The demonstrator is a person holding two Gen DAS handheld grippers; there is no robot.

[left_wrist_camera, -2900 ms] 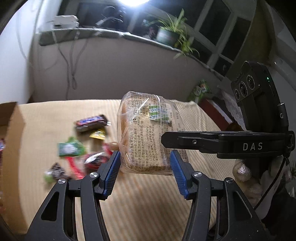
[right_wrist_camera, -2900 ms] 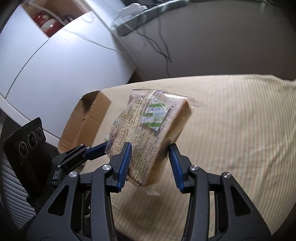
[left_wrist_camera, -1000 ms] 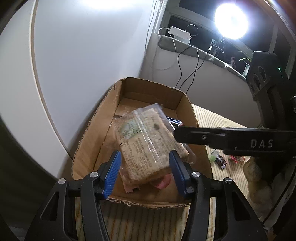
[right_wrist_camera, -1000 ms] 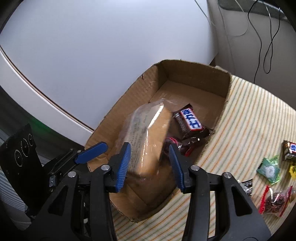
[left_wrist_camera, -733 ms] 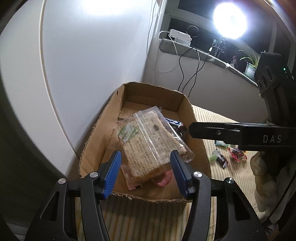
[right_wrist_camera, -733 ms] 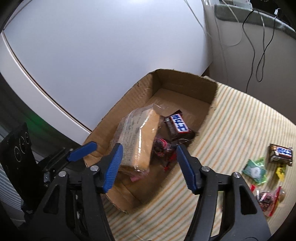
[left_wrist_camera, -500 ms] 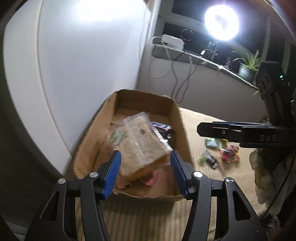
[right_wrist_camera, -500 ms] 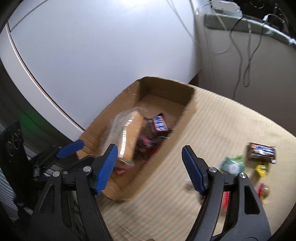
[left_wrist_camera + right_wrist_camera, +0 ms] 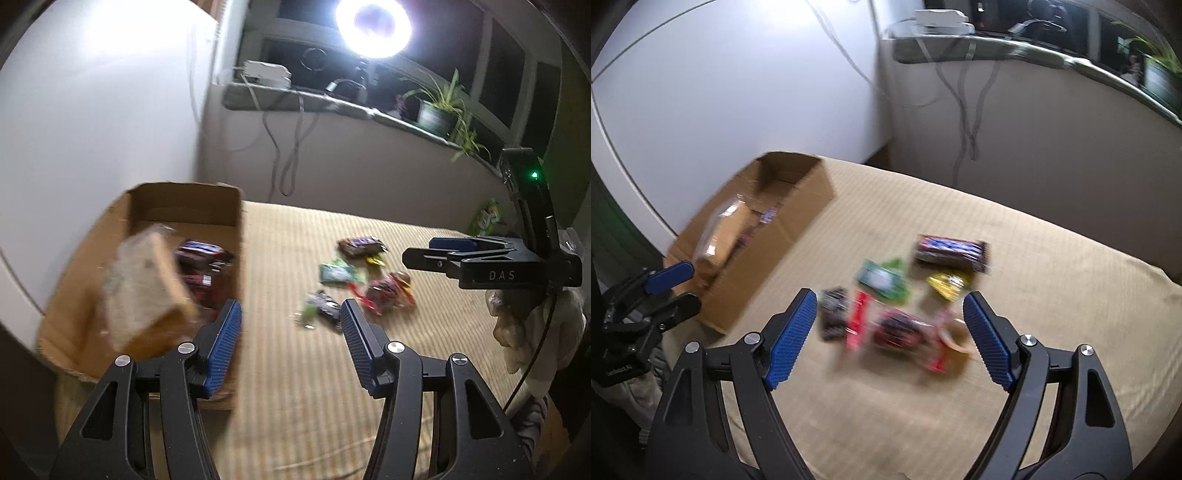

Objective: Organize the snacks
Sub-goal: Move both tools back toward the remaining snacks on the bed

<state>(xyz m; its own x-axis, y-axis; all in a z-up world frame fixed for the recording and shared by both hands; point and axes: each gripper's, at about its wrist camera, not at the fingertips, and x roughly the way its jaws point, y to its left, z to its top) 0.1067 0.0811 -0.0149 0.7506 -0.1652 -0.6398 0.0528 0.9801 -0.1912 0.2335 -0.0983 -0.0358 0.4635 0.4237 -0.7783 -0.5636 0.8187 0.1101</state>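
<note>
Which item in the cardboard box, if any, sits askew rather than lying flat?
The bagged bread does. It leans tilted against the cardboard box wall, propped over the candy bars, one corner raised. Motion blur hides finer detail. Both grippers are open and empty.

Beige striped cloth [image 9: 303, 387] over the surface; smooth white panel [image 9: 99, 122] at left; grey ledge [image 9: 332, 105] with white power strip [image 9: 264, 74], dangling cables [image 9: 291, 155], potted plant [image 9: 441, 110]; glaring round lamp [image 9: 373, 26] before dark windows [image 9: 504, 70]
</note>
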